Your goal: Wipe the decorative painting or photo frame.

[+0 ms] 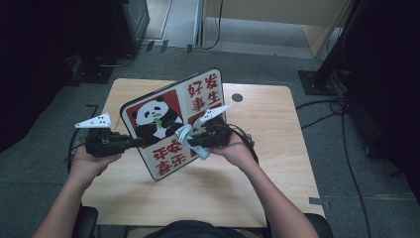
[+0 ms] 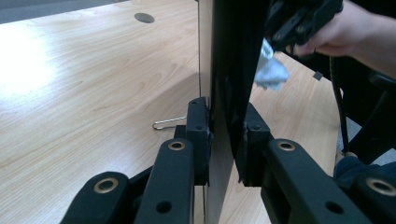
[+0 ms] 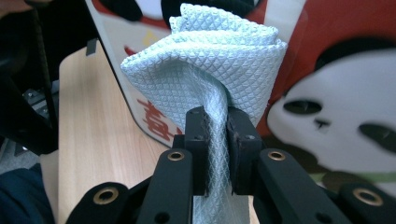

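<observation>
Stiff, smooth panda board stands tilted over the surface's middle, left claw clamping its left edge; right claw pinches the soft, limp cloth against its face

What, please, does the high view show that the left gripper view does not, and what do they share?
High view: the board's printed face with pandas and red characters, and both forearms. Left gripper view: the board edge-on between the left gripper's shut jaws, and a wire clip on the table. Both: the right gripper holding a cloth against the board.
</observation>
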Motion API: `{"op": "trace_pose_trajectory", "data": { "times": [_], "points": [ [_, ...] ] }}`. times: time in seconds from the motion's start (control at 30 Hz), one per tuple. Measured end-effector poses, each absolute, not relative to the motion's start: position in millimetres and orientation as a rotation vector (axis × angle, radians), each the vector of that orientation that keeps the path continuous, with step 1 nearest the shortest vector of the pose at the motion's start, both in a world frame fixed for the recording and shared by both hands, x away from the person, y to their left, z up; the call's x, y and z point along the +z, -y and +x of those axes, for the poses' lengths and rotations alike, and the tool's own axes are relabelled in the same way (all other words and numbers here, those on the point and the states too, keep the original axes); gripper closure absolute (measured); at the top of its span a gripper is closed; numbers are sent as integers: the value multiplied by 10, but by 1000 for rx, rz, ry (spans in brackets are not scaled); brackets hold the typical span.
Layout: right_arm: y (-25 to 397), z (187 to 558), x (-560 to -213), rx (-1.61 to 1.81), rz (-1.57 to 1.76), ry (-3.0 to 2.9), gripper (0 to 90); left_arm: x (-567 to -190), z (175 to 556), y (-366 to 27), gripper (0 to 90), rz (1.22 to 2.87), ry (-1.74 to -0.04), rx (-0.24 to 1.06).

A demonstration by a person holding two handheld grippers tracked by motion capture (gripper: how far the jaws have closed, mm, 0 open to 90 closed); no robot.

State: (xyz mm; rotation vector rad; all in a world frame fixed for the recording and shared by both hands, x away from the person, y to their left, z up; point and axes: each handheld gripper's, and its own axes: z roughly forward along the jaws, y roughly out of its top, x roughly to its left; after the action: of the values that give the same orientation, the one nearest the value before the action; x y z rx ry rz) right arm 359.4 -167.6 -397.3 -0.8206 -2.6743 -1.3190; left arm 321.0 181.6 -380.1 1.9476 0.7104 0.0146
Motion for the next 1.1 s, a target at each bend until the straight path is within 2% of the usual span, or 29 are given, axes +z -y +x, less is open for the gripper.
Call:
{"op": "trace_pose_trajectory", "data": {
  "times": [0.43,0.83,1.1],
  "points": [
    [1550,3673,-3419,-1351,-800,2709,810,-3799,3212,-1813,783,1947,-711,13],
    [1324,3761,-2752,-1473,-733,2770,809,-3798,3209,-1813,784,1950,-704,11],
    [1212,3846,-2775,-1434,-736,2794,809,-3797,3208,-1815,784,1956,-694,12]
  ]
}}
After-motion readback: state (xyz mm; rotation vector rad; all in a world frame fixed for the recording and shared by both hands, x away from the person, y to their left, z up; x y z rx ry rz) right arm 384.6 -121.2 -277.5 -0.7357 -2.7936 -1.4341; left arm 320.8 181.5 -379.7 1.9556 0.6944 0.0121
